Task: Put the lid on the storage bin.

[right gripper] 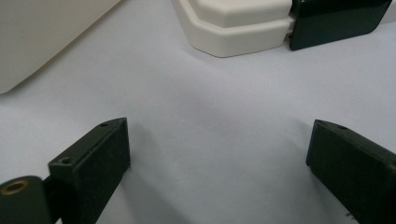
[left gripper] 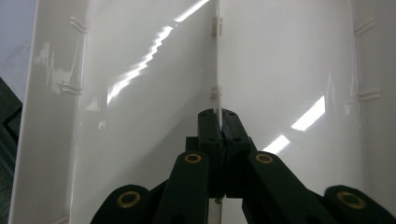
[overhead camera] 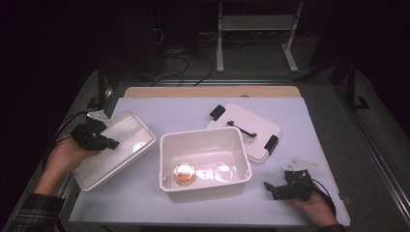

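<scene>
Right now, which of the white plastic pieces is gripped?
The clear-white tray at the table's left: the left gripper is shut on its thin divider rib. The central bin and latched lid lie untouched.

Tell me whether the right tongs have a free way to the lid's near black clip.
Probably yes: the right tongs rest open on bare mat, and nothing lies between them and the clip on the lid, behind the box.

Both grippers are showing as matte black. The left gripper point(left gripper: 218, 122) is showing jointed black links with brass-coloured rivets and small dark screws near the jaw tips. The right gripper point(right gripper: 219, 161) is showing flat, blocky jaws and a grey three-cornered plate point(overhead camera: 300, 165). Black cables are trailing from each. A plaid sleeve point(overhead camera: 34, 212) is covering the left forearm.
</scene>
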Motion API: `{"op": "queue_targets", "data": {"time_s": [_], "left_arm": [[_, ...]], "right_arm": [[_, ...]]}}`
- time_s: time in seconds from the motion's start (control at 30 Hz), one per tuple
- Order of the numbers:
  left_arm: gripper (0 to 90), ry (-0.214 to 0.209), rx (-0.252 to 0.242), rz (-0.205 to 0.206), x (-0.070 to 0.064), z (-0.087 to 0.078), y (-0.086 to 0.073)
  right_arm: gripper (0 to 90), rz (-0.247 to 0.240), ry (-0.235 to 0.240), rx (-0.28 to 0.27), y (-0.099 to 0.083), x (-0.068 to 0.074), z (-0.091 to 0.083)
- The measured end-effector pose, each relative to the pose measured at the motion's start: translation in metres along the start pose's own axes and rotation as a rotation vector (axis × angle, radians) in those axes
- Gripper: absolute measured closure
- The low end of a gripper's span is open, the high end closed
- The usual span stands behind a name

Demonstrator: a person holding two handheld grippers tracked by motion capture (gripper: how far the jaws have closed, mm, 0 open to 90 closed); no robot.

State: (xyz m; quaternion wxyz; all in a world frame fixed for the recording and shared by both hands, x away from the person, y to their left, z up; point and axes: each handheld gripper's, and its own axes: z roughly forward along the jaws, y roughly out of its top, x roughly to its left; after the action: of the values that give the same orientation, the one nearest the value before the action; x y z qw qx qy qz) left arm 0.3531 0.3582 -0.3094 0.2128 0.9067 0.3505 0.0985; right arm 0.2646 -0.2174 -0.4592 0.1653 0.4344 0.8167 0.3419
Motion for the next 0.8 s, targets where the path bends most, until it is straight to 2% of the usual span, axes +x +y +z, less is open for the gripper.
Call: {"op": "queue_targets", "data": {"time_s": [0.13, 0.27, 0.37, 0.57, 0.8], "left_arm": [[88.5, -0.01, -0.009, 0.01, -0.002, -0.009, 0.007], [88.5, -0.011, -0.017, 0.03, -0.005, -0.019, 0.016], [88.5, -0.027, -0.031, 0.053, -0.01, -0.026, 0.024], [88.5, -0.047, -0.045, 0.115, -0.025, -0.036, 0.042], [88.5, -0.093, -0.043, 0.191, -0.046, -0.036, 0.067]], "right_arm": [[5.7, 0.0, 0.0, 0.0, 0.0, 0.0, 0.0], [5.7, 0.0, 0.0, 0.0, 0.0, 0.0, 0.0], [5.7, 0.0, 0.0, 0.0, 0.0, 0.0, 0.0], [5.7, 0.001, 0.0, 0.001, 0.0, 0.0, 0.0], [5.7, 0.0, 0.0, 0.0, 0.0, 0.0, 0.0]]}}
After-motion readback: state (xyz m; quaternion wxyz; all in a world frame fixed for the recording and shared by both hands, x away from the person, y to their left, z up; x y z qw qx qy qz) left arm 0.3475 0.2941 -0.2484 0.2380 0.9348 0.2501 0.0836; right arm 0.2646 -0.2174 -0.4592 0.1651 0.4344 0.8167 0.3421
